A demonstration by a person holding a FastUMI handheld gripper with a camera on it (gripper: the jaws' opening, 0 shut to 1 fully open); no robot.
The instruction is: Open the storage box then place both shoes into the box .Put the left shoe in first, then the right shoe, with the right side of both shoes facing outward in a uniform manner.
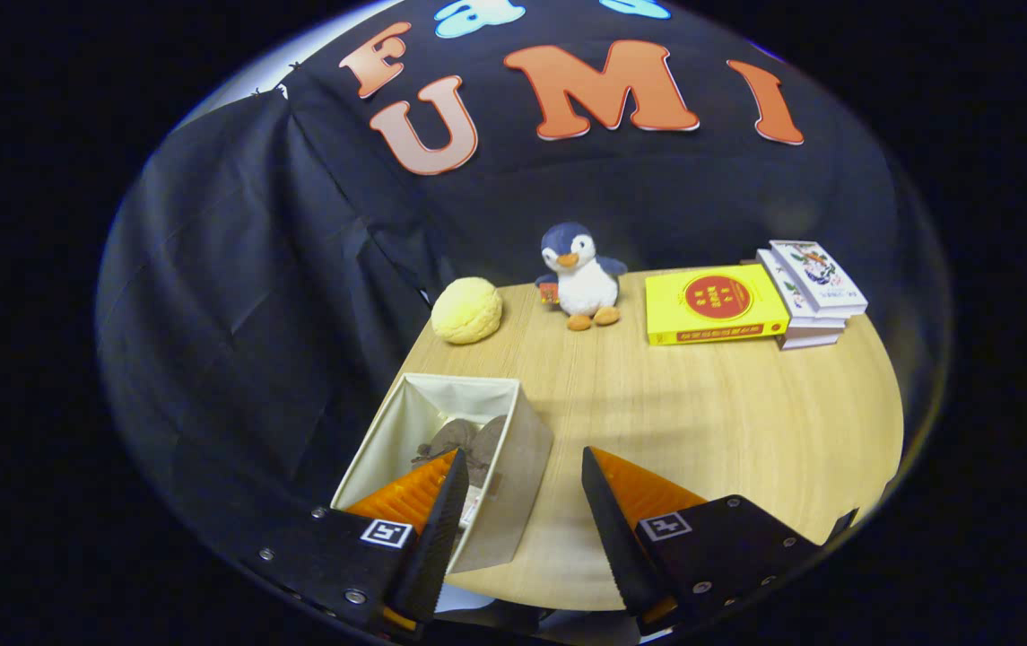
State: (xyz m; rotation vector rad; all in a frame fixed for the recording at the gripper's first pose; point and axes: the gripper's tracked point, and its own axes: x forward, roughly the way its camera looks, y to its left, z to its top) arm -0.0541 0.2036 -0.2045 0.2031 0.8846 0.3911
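The storage box (513, 467) is sitting in the lower left of the frame, at the left edge of the wooden table (710, 422). It is open at the top, and its long axis is running from the fingers away toward the wall, leaning a little to the right. Inside it, a grey-brown shoe (468, 441) is lying low against the pale lining; which way the toe is pointing I cannot tell, because the left finger is covering part of it.

The gripper (520, 471) is hanging in the lower middle of the frame with its fingers spread wide apart. It is holding nothing. The left finger is showing over the open top of the box, and the right finger is showing over bare table to the right of the box.

In the upper middle, a yellow round plush (466, 310) is resting near the table's far corner. Right of it, a penguin toy (581, 276) is standing upright. Further right, a yellow book (715, 308) is lying flat, touching a stack of white books (811, 292).
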